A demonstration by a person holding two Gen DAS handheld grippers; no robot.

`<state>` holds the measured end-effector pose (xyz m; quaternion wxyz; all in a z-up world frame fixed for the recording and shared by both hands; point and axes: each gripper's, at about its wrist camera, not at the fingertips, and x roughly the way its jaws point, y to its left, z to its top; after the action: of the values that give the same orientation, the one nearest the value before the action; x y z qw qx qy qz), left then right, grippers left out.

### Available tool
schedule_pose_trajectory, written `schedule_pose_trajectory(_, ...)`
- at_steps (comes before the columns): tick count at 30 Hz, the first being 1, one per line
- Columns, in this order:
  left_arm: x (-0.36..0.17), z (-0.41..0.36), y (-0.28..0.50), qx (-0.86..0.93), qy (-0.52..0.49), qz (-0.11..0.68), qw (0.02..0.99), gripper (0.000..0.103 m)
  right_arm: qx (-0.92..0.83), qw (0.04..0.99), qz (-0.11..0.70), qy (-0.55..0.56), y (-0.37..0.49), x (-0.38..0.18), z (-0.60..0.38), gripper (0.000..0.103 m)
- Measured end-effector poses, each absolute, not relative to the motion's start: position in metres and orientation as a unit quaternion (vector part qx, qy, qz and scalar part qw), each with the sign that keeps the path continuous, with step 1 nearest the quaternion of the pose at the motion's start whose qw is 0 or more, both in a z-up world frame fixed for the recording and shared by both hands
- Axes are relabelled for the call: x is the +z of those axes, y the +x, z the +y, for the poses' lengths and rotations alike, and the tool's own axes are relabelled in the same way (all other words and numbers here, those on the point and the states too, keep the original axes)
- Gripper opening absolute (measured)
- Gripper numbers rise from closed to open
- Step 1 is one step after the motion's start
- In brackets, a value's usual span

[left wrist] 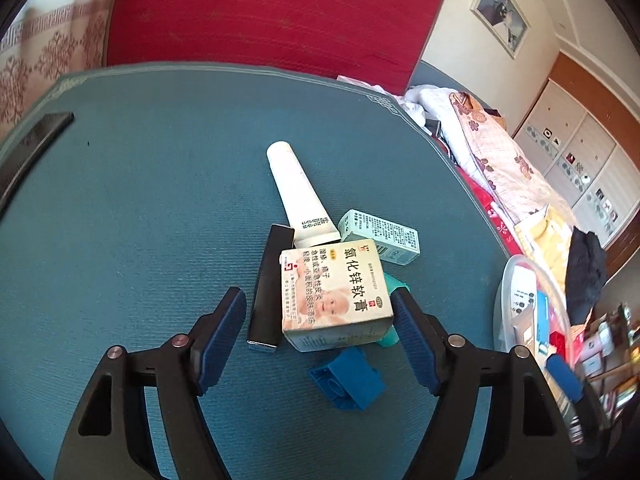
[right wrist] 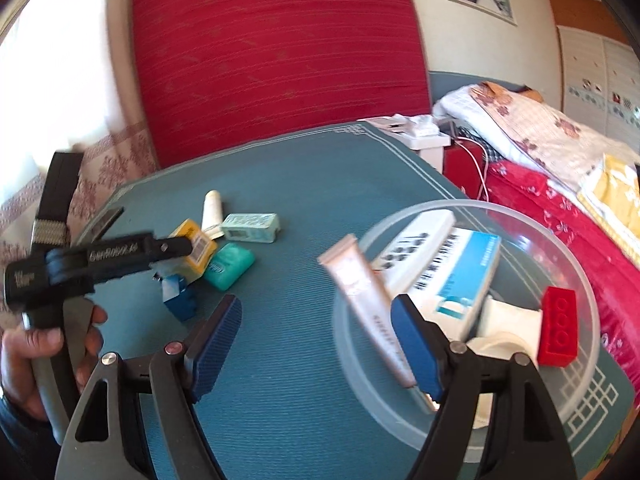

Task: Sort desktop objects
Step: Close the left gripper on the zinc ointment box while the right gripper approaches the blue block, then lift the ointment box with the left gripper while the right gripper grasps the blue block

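My left gripper [left wrist: 318, 326] is open, its jaws on either side of an ointment box [left wrist: 334, 294] that lies on a pile with a white tube [left wrist: 298, 196], a pale green box [left wrist: 380, 236], a black bar [left wrist: 268, 288], a teal item [left wrist: 396, 284] and a blue brick [left wrist: 348, 378]. My right gripper [right wrist: 316, 340] is open and empty at the rim of a clear bowl [right wrist: 576, 272]. A pink tube [right wrist: 368, 304] leans on that rim. The bowl holds a white remote [right wrist: 416, 248], a blue-white box [right wrist: 464, 276] and a red brick [right wrist: 558, 332].
The objects lie on a teal table mat [left wrist: 140, 220]. A dark flat object [left wrist: 28, 152] lies at the mat's far left. A red headboard [left wrist: 260, 12] stands behind, and a bed with floral bedding [right wrist: 540, 136] is to the right. The left gripper and hand show in the right wrist view [right wrist: 80, 272].
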<state>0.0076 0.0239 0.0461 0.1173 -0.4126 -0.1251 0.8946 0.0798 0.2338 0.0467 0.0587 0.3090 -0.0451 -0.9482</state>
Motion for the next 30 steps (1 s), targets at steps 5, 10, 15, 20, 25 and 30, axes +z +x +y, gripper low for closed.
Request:
schedule_pose_trajectory(5,0.048,0.023,0.007,0.896,-0.411,-0.121,0.116,0.077,-0.942,0.083,-0.029,0.323,0.073,0.039,0.214,0.081)
schedule_pose_trajectory(10,0.055,0.023,0.007,0.902,-0.402,-0.106,0.115,0.077,-0.936,0.103,-0.017,0.335,0.065,0.034,0.201,0.081)
schedule_pose_trajectory(15,0.052,0.026,-0.001,0.898,-0.410,-0.106,0.122,0.077,-0.927,0.126,-0.024,0.351,0.057,0.028,0.193,0.081)
schedule_pose_trajectory(20,0.044,0.026,-0.009,0.893,-0.417,-0.113,0.125,0.077,-0.919,0.150,-0.031,0.363,0.050,0.023,0.183,0.081)
schedule_pose_trajectory(25,0.041,0.021,-0.009,0.893,-0.411,-0.124,0.136,0.070,-0.913,0.179,-0.033,0.366,0.044,0.020,0.168,0.080)
schedule_pose_trajectory(30,0.055,0.016,0.002,0.905,-0.384,-0.119,0.136,0.055,-0.904,0.197,-0.044,0.378,0.034,0.016,0.160,0.081)
